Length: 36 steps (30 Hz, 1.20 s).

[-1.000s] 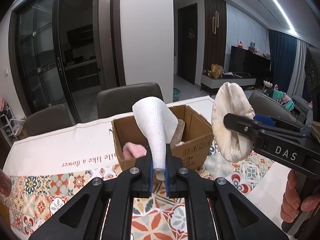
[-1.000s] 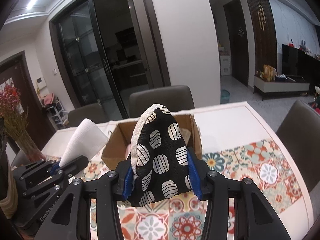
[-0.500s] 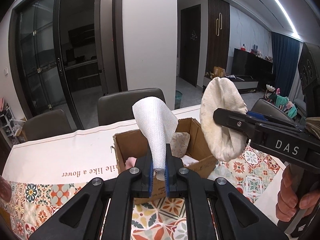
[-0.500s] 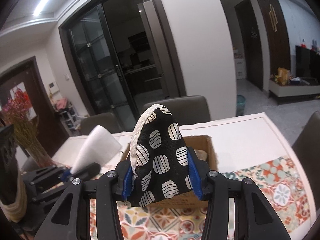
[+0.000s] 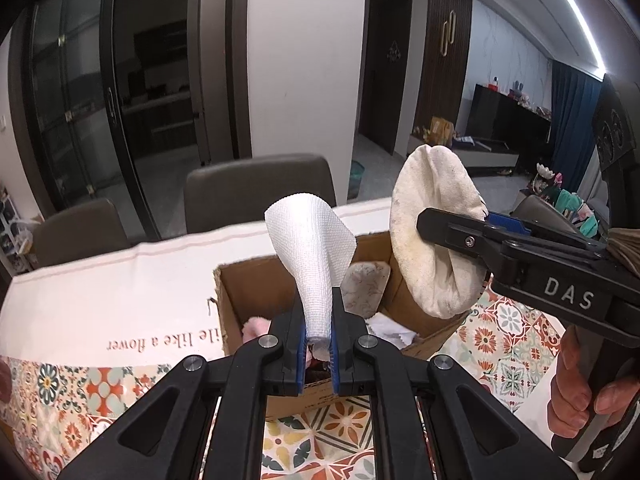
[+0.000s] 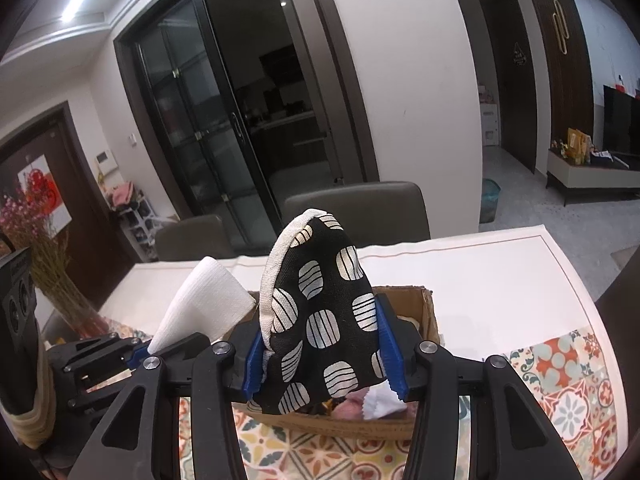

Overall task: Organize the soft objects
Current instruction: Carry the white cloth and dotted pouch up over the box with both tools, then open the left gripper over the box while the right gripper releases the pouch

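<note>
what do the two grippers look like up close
Both are matte black plastic. The left gripper and right gripper each have two angular linkage arms with silver screws and ridged blue pads. From the left view, the right one's side reads "DAS" in white, above a bare hand on its handle. No cables visible.

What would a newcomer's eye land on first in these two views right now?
Two soft things held up at once: the left gripper pinches a white cloth standing upright, and the right gripper clamps a black pouch with striped white spots. Both hover over the open cardboard box on the patterned tablecloth, which already holds a few soft items.
</note>
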{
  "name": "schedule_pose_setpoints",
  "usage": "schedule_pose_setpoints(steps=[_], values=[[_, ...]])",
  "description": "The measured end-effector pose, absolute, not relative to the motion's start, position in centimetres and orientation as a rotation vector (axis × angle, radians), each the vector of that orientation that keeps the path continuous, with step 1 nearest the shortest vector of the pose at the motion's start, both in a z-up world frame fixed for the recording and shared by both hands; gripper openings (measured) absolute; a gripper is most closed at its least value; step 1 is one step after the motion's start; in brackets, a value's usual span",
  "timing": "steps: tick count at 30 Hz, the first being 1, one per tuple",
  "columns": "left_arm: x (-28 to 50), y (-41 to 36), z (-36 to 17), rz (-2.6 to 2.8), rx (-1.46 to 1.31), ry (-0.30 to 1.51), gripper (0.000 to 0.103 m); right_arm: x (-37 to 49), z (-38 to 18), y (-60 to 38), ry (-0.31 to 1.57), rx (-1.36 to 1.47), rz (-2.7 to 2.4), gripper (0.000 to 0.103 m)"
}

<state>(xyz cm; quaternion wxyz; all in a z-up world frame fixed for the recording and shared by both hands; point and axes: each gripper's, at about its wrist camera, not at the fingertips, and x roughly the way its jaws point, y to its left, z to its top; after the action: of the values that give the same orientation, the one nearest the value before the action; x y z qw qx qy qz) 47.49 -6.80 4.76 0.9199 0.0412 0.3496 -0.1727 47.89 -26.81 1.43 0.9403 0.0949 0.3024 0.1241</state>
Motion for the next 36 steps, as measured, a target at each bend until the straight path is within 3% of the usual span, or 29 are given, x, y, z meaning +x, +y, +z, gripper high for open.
schedule_pose_setpoints(steps=[14, 20, 29, 36], values=[[51.1, -7.9, 0.6, -0.324, 0.113, 0.855, 0.012, 53.1, -3.2, -27.0, 0.805, 0.217, 0.301, 0.05], [51.3, -7.8, -0.1, -0.3, 0.125, 0.877, 0.029, 54.2, -5.2, -27.1, 0.859, 0.204, 0.285, 0.056], [50.2, -6.8, 0.9, -0.25, 0.128, 0.847, 0.04, 55.0, -5.7, -27.0, 0.909, 0.215, 0.285, 0.068], [49.8, -5.5, 1.9, -0.21, 0.114, 0.822, 0.045, 54.8, -4.8, -25.9, 0.89, 0.185, 0.299, 0.069]])
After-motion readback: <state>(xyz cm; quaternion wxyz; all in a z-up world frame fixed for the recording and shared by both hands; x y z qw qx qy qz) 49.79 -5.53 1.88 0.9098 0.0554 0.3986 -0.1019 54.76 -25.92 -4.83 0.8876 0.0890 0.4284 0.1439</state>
